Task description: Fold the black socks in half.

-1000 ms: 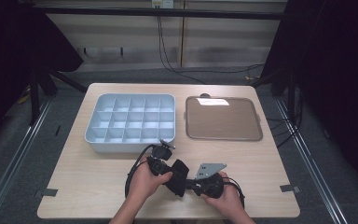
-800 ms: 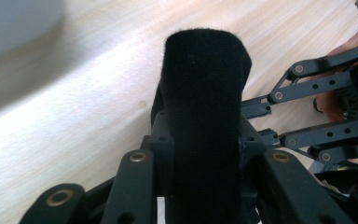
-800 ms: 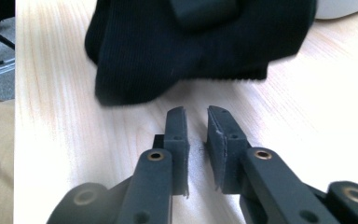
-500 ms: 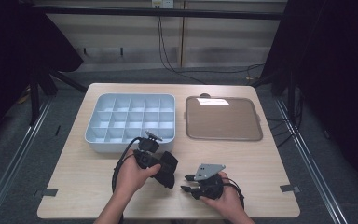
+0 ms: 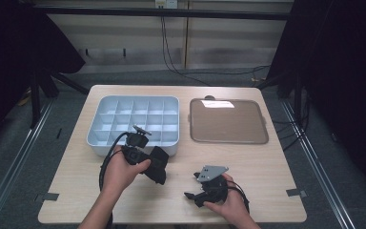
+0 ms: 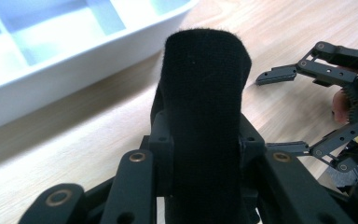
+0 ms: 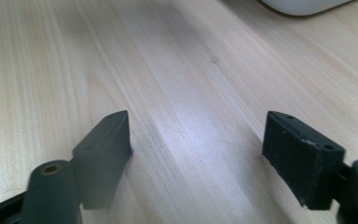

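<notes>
Near tabletop's front edge, left gripper [image 5: 156, 164] clamped on black fuzzy block [image 6: 205, 107]; right gripper [image 5: 194, 194] spread wide, holding nothing. Carry block level over compartment tray [image 5: 106, 143], lower into cell before releasing.

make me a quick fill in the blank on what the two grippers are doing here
1. The left gripper is shut on a black ____ item.
2. The fingers of the right gripper stand ____ with bare wood between them.
3. The white compartment tray sits to the ____ of the brown tray in the high view.

Missing words: fabric; open; left
</notes>
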`<state>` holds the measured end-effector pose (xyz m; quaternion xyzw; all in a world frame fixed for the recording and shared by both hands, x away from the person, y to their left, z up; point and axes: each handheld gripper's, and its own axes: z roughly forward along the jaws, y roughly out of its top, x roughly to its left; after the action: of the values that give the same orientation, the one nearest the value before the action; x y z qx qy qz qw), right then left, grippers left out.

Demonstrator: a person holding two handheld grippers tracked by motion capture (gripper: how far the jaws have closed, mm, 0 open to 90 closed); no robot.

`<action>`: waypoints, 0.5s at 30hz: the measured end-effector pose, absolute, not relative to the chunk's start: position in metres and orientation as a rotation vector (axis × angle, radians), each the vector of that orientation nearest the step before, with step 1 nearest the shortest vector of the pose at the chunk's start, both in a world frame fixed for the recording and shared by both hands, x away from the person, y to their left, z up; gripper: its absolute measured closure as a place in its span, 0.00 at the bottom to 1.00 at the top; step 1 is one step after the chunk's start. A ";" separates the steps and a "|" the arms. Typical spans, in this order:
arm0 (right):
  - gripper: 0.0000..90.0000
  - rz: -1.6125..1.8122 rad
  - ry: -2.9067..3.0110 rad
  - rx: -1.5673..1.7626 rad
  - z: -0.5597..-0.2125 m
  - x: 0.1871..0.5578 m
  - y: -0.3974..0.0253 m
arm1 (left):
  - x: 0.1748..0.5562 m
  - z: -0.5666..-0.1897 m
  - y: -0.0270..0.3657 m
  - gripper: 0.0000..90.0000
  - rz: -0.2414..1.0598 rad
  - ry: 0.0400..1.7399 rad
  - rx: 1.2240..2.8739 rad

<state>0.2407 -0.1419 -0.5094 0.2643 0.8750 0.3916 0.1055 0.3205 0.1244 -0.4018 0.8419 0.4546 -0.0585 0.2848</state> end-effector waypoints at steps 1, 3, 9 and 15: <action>0.22 1.147 2.581 0.790 -0.509 0.241 -0.142 | 0.321 -0.400 0.126 0.75 -0.155 1.214 2.254; 0.19 1.145 2.587 0.803 -0.510 0.242 -0.142 | 0.322 -0.396 0.129 0.75 -0.141 1.219 2.247; 0.16 1.138 2.586 0.808 -0.510 0.244 -0.142 | 0.326 -0.385 0.139 0.74 -0.116 1.242 2.223; 0.16 1.141 2.584 0.809 -0.510 0.244 -0.142 | 0.331 -0.372 0.151 0.74 -0.083 1.259 2.209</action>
<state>0.2440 -0.1420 -0.5103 0.2740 0.8749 0.3863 0.1013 0.3315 0.1514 -0.3722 0.8297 0.4731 -0.0312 0.2945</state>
